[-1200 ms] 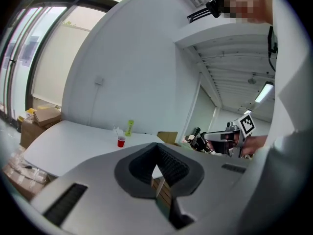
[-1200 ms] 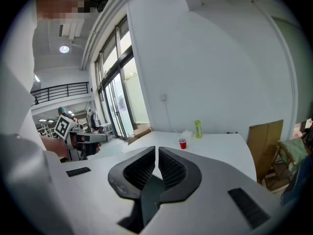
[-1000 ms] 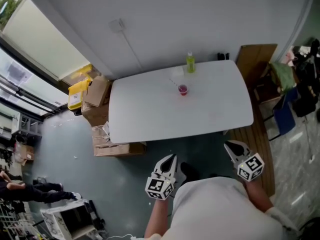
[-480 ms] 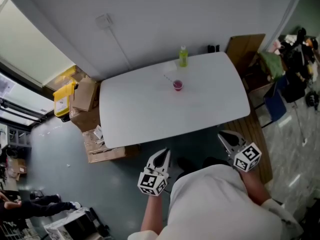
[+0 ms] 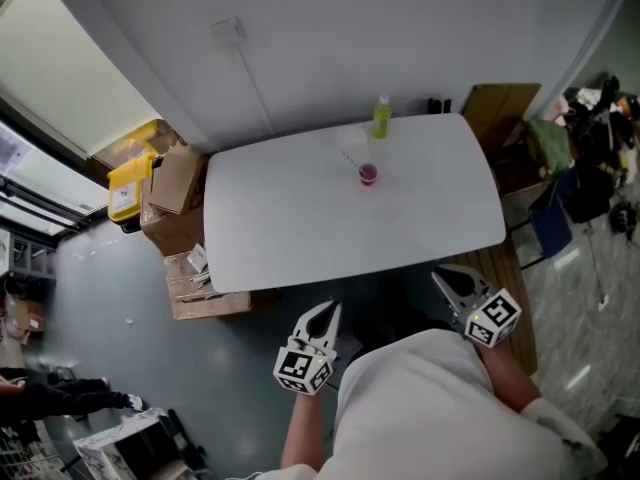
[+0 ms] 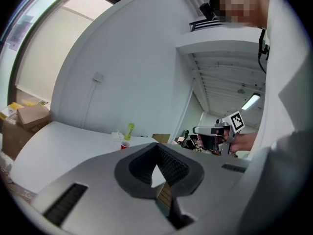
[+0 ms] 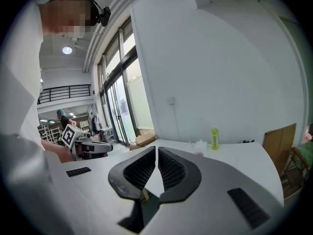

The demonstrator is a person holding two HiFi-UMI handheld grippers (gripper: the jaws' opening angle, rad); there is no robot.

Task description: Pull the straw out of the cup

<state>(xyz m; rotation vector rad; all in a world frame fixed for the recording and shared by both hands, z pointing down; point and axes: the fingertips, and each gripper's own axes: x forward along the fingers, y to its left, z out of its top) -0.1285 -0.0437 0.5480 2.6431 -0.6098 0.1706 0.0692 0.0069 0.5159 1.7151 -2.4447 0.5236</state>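
Observation:
A small red cup (image 5: 367, 174) stands toward the far side of the white table (image 5: 300, 228), with a thin pale straw (image 5: 352, 161) leaning out of it to the left. Both grippers hover short of the table's near edge, well away from the cup. My left gripper (image 5: 327, 309) is shut with nothing in it, and so is my right gripper (image 5: 443, 276). In the left gripper view the cup (image 6: 125, 144) shows small beyond the shut left gripper (image 6: 157, 146). In the right gripper view the cup (image 7: 199, 150) lies past the shut right gripper (image 7: 156, 149).
A green bottle (image 5: 382, 118) stands at the table's far edge just behind the cup. Cardboard boxes (image 5: 180, 183) and a yellow bin (image 5: 126, 194) sit on the floor at the left. A wooden board (image 5: 497, 108) and a chair with clothes (image 5: 560, 173) are at the right.
Both grippers have come a little closer to the table's near edge, and the head view has shifted. Both stay shut. The cup and straw have not moved.

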